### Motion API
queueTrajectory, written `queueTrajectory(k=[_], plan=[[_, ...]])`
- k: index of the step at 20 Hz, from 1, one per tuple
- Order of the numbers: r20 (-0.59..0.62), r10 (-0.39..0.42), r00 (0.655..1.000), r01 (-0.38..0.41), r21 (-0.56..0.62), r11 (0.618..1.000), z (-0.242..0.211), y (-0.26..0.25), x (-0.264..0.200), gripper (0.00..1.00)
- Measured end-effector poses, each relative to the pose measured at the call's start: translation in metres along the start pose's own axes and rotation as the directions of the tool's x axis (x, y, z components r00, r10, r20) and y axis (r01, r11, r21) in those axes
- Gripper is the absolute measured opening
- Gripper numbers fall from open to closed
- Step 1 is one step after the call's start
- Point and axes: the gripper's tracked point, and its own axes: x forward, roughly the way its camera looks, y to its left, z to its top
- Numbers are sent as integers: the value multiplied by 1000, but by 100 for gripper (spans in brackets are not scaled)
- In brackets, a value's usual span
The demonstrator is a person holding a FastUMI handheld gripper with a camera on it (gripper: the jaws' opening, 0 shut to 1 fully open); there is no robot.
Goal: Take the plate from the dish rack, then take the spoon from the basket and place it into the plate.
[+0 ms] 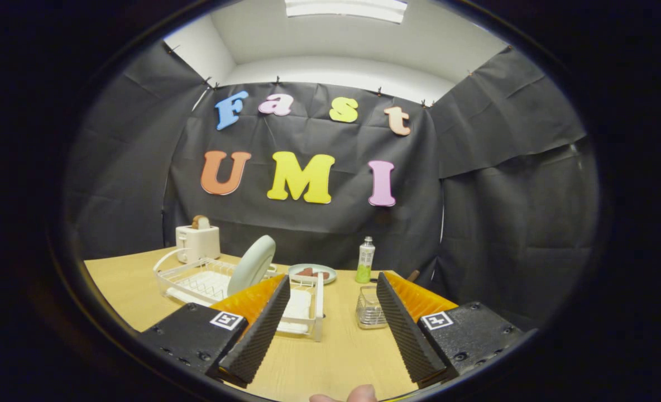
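A pale green plate [252,264] stands on edge, leaning, in the white dish rack [196,282], just beyond my left finger. A small wire basket [370,310] sits on the wooden table just ahead of my right finger; a brown handle [412,275] pokes out behind that finger, and I cannot tell whether it is the spoon. My gripper [329,290] is open above the table's near part, with nothing between its fingers. The left finger hides part of the rack's near side.
A white toaster [197,242] with a slice of bread stands at the back left. A small plate with brown food [312,273] and a green bottle [365,260] stand behind the rack and basket. A fingertip [358,395] shows below the fingers.
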Motion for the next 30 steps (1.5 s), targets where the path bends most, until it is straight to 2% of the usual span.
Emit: queueTrajectory(k=[4,8,13,15,18,22,26,30], plan=[[45,20,999,-20,-3,1000,14,7,4,100],[31,59,998,-58,-32,998,24,19,18,100],[43,111,993,-109,-39,993,58,42,45,100],[24,150,988,-149,-32,988,77,53,59,100],[-2,167,986,-167,-31,985,105,58,84,100],[-94,208,974,-213,-51,976,120,79,123,100],[-226,270,936,-270,29,962,131,106,159,100],[-353,268,896,-278,24,960,128,124,195,100]])
